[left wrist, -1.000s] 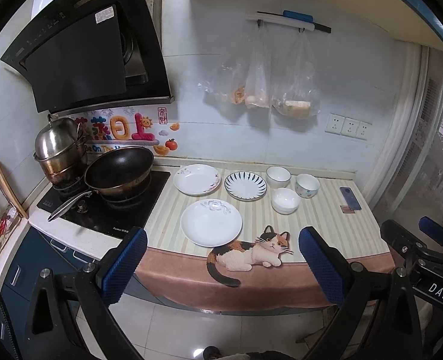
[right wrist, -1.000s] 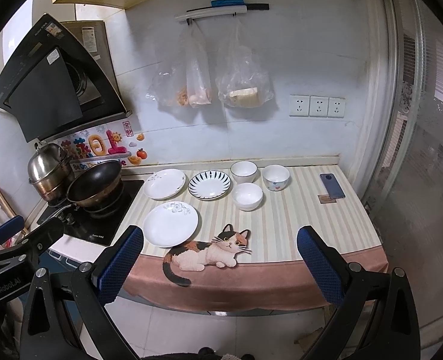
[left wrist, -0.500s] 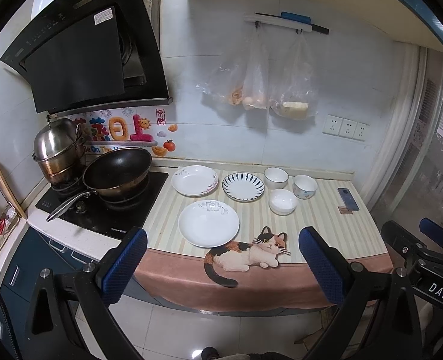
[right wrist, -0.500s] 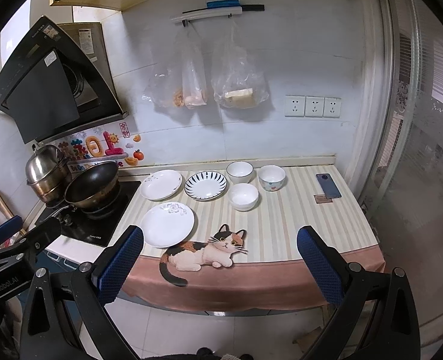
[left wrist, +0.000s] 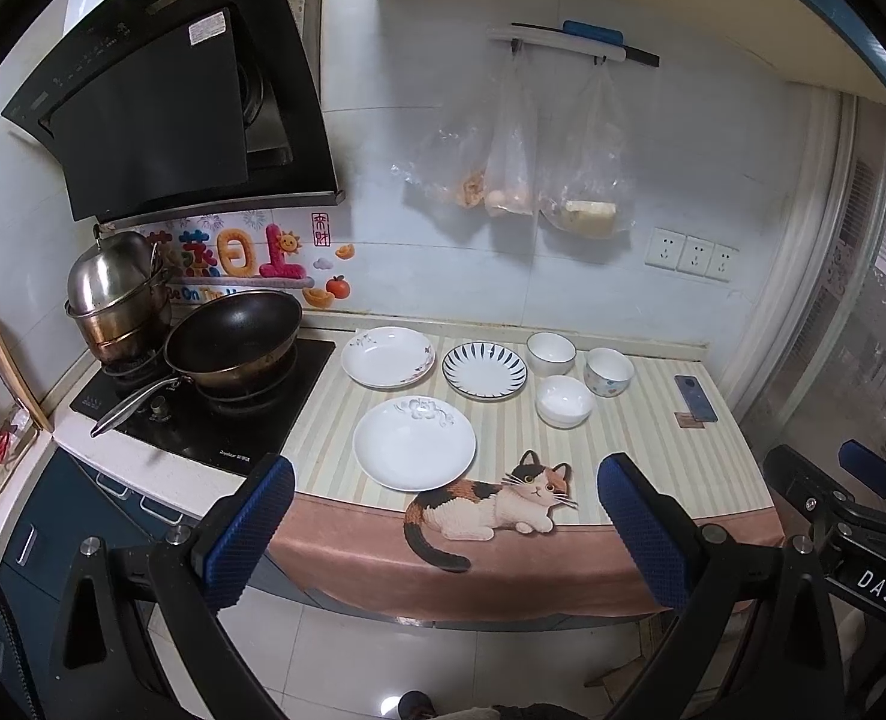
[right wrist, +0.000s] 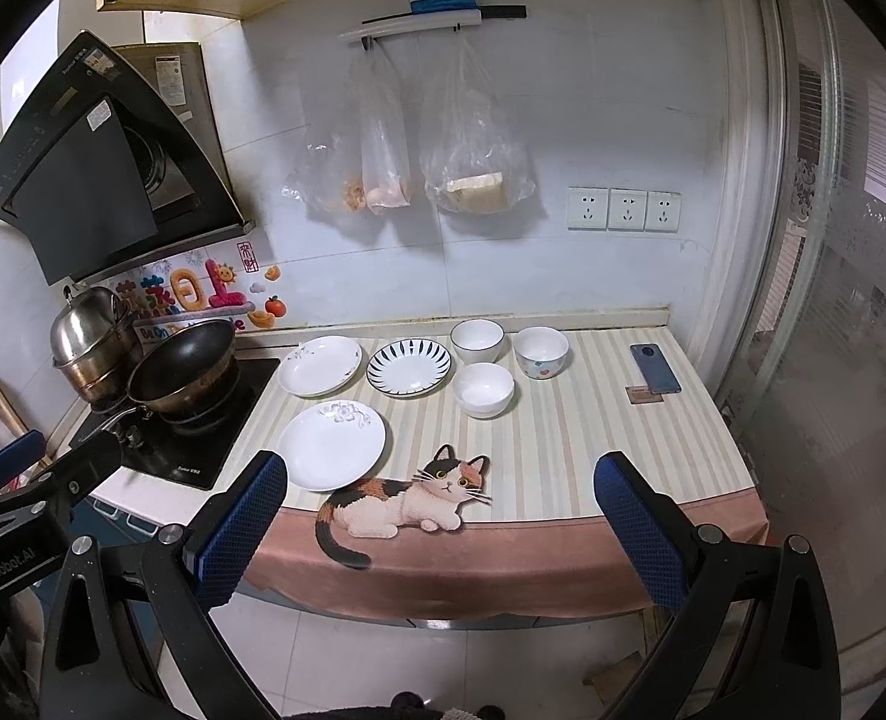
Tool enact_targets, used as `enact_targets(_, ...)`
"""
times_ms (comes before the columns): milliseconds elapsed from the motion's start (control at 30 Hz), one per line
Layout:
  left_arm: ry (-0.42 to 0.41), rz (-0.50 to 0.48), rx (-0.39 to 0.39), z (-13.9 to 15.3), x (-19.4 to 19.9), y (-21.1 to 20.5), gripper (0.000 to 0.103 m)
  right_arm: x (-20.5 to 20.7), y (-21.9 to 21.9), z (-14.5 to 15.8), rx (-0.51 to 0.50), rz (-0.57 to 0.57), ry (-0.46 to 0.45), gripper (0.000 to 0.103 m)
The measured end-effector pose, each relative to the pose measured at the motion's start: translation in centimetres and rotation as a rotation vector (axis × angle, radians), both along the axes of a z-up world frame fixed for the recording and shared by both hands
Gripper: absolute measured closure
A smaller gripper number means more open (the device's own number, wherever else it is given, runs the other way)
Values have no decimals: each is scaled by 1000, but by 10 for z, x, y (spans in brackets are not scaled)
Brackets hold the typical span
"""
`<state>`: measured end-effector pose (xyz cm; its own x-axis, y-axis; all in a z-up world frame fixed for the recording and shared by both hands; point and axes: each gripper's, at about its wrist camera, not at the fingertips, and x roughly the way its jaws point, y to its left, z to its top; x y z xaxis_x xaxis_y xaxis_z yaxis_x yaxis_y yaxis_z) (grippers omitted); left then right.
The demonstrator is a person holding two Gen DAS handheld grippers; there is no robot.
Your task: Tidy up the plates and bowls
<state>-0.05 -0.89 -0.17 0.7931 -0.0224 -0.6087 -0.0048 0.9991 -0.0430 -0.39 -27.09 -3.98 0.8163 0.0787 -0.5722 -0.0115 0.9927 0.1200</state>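
Six dishes on the striped beige counter mat (left wrist: 634, 450), none stacked. Back row left to right: white floral shallow plate (left wrist: 387, 356), white plate with blue radial stripes (left wrist: 484, 370), white bowl with dark rim (left wrist: 550, 353), white bowl with small coloured hearts (left wrist: 608, 371). Front: large plain white plate with embossed flower (left wrist: 414, 443), near the mat's front edge, just beside the printed calico cat (left wrist: 490, 504); plain white bowl (left wrist: 564, 400) in front of the two back bowls. Plates close together, narrow gaps only. Open stretch of mat to the right, front of the bowls, out to the dark blue phone (left wrist: 695, 398) by the right edge. Black stovetop (left wrist: 215, 420) with black wok (left wrist: 233, 330) and steel steamer pot (left wrist: 113, 288) borders the mat on the left.

Left gripper (left wrist: 443, 525) wide open, empty, held off the counter's front edge over the floor. Right gripper (right wrist: 440, 519) likewise wide open, empty, off the front edge, touching nothing.
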Motion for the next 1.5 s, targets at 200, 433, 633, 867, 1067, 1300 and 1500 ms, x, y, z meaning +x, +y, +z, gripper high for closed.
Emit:
enact_targets(200, -1, 3, 1, -1, -1, -1, 0, -1, -1, 0, 5, 2, 0, 0)
enact_targets(433, -2, 24, 8, -1, 3, -6, 0, 5, -20, -4, 49, 14, -4, 0)
enact_targets(633, -35, 163, 65, -28, 37, 11, 0, 49, -20, -37, 105, 106, 29, 0)
enact_targets(867, 135, 228, 62, -102, 133, 73, 0, 159, 9, -123, 264, 190, 253, 0)
enact_targets(1067, 384, 188, -56, -199, 236, 132, 1, 259, 50, -217, 323, 199, 443, 0)
enact_targets(1300, 595, 88, -154, -299, 327, 159, 21, 372, 92, -320, 393, 186, 612, 26)
enact_targets(1500, 693, -39, -136, -352, 383, 154, 41, 427, 114, -364, 400, 150, 662, 45)
